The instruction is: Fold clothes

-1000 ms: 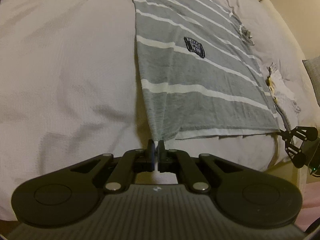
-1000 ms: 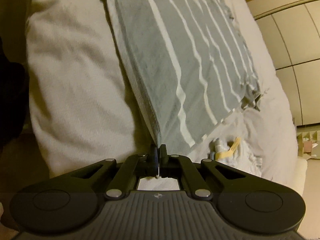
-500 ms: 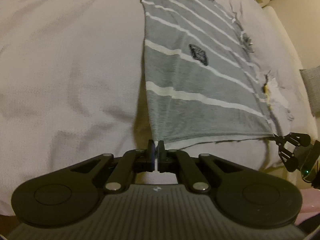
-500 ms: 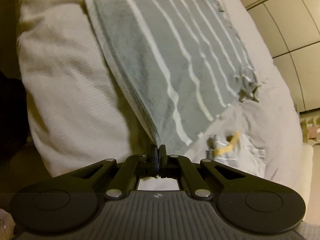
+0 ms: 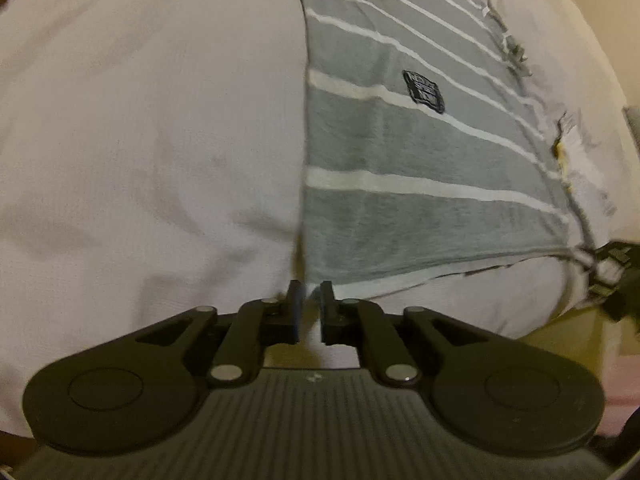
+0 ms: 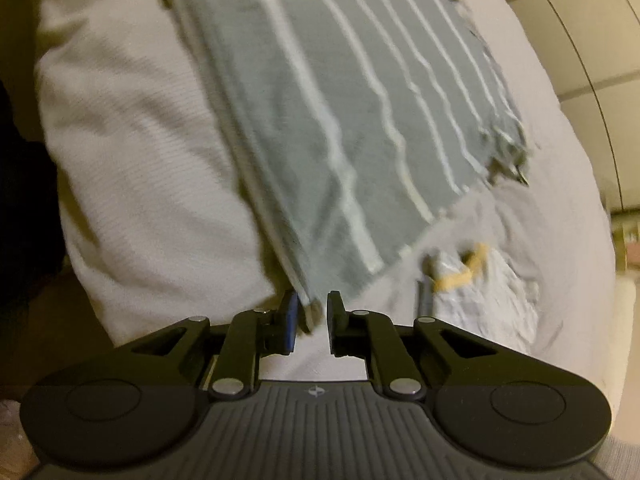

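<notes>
Shirt (image 5: pixel 408 152): one, striped; left tool (image 5: pixel 310 300), right tool (image 6: pixel 313 312) parted.

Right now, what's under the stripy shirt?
The grey striped shirt lies flat on the white bedcover, which shows all around it. Whatever sits directly beneath the shirt is covered, so I can't tell.

The shirt (image 5: pixel 420 152) is grey with thin white stripes and a dark patch (image 5: pixel 424 91); beside it the bedcover (image 5: pixel 140 140) is plain off-white, the crumpled cloth (image 6: pixel 480 292) white with yellow.
</notes>
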